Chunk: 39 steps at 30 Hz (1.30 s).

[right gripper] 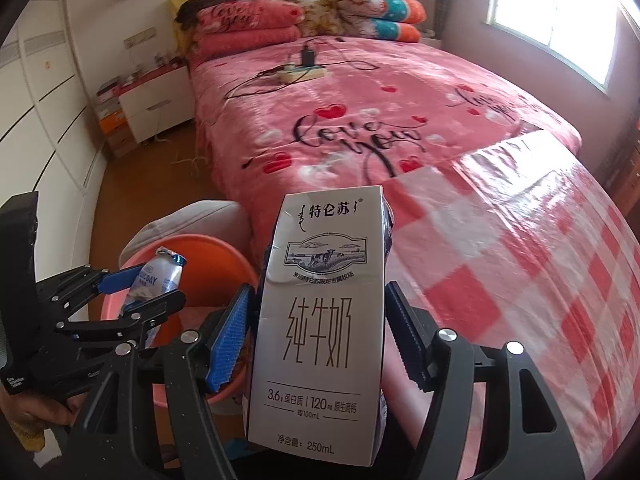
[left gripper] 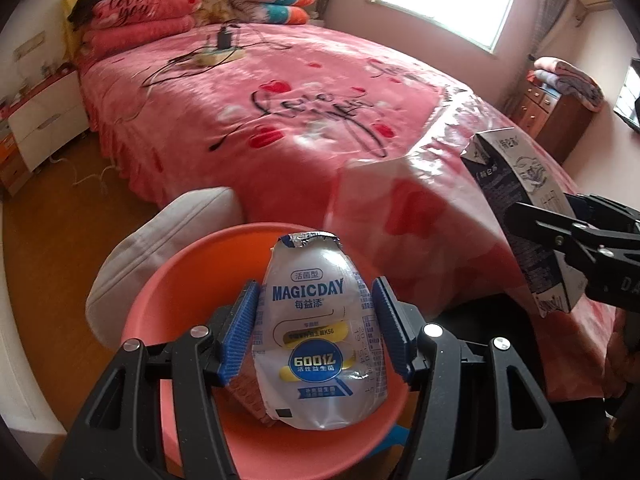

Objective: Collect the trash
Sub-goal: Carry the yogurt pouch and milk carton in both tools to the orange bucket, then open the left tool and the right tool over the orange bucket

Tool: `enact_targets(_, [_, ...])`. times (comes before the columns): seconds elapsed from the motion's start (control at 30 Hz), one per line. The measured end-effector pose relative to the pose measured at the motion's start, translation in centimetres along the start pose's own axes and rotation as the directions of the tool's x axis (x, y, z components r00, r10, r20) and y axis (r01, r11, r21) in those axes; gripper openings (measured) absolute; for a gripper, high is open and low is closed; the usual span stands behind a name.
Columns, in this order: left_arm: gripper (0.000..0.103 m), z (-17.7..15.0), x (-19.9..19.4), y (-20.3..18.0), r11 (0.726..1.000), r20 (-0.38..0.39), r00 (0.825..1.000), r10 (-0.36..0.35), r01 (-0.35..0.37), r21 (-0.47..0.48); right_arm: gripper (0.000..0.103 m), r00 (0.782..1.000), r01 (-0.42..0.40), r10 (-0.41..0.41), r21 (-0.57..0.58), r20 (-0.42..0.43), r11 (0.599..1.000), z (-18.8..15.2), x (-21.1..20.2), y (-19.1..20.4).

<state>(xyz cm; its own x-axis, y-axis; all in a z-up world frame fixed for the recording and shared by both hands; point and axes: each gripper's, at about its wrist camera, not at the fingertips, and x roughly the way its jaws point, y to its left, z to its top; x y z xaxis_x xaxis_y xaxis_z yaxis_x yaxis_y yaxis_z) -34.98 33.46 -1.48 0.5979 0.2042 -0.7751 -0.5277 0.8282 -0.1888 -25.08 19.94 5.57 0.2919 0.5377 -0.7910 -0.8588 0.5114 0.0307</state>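
Observation:
My left gripper (left gripper: 316, 320) is shut on a white MAGICDAY yogurt bottle (left gripper: 318, 332) with a torn foil lid, held upright over an orange-pink basin (left gripper: 168, 300). My right gripper (right gripper: 320, 320) is shut on a grey 250 mL milk carton (right gripper: 320, 320), held upright over the table edge, right of the basin (right gripper: 224, 256). The carton (left gripper: 520, 200) and right gripper show at the right of the left wrist view. The bottle (right gripper: 156, 284) and left gripper (right gripper: 140, 296) show at the left of the right wrist view.
A table with a red-checked plastic cover (right gripper: 540, 280) lies to the right. A bed with a pink blanket (left gripper: 280, 92) carries a power strip and cables (left gripper: 216, 56). A white cushion (left gripper: 160, 240) sits behind the basin. A white nightstand (left gripper: 44, 120) stands at the left.

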Motion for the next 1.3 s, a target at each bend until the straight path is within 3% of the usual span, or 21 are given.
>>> enact_targets(0.57, [0.059,-2.2,1.4,4.6,0.994,-0.060,0.995,0.077,-0.081,-0.071,0.067,0.987,-0.132,0.123,-0.096,-0.100,0.987,-0.3,4.1,6.7])
enact_targets(1.3, [0.059,-3.7,3.8,5.7,0.991,-0.118,0.986,0.116,-0.122,-0.048,0.067,0.953,-0.221,0.201,-0.068,-0.228,0.973,-1.7,9.1,8.4])
